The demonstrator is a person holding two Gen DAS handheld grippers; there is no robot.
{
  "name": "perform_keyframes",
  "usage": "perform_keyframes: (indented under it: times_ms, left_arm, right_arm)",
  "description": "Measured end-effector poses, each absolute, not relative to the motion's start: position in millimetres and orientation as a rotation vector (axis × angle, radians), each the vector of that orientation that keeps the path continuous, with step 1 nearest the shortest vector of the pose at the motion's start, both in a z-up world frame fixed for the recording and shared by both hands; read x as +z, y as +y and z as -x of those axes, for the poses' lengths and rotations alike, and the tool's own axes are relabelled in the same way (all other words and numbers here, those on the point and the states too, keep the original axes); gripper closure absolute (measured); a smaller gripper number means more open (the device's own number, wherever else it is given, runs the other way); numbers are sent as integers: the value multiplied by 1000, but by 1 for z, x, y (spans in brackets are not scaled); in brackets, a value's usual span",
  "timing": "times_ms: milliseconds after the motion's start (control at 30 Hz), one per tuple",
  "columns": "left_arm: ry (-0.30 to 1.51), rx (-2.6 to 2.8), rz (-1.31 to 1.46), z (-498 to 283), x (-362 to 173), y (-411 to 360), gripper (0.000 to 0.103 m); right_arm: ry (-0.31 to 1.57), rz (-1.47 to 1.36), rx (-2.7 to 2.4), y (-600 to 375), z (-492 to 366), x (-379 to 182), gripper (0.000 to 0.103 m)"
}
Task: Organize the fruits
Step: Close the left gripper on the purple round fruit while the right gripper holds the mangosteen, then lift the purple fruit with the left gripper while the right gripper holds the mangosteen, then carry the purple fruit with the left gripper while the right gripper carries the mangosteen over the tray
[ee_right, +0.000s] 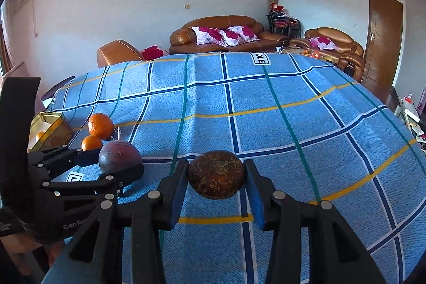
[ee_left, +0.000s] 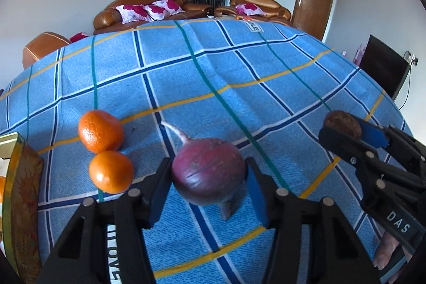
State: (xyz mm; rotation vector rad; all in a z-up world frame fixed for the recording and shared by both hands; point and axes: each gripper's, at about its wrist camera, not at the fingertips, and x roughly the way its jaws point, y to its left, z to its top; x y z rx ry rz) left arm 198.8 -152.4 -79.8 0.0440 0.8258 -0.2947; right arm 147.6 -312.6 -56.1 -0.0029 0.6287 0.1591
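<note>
My left gripper (ee_left: 207, 175) is shut on a purple-red radish (ee_left: 209, 171) with a white root tail, just above the blue checked cloth (ee_left: 239, 65). Two oranges (ee_left: 100, 131) (ee_left: 111, 171) lie on the cloth to its left. My right gripper (ee_right: 216, 178) is shut on a brown round fruit (ee_right: 216, 175). That gripper and fruit (ee_left: 342, 125) also show at the right in the left wrist view. The left gripper with the radish (ee_right: 119, 156) shows at the left in the right wrist view, near the oranges (ee_right: 100, 125).
A gold tin box (ee_left: 21, 204) stands at the far left, with orange fruit inside (ee_right: 40, 135). The cloth-covered table stretches far ahead. Brown sofas (ee_right: 223, 36) and a door (ee_right: 383, 39) stand beyond it.
</note>
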Motion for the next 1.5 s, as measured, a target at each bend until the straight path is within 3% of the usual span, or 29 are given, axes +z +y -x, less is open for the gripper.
perform_keyframes:
  times_ms: [1500]
  left_arm:
    - [451, -180, -117, -134, -37, -145, 47]
  right_arm:
    - [426, 61, 255, -302, -112, -39, 59]
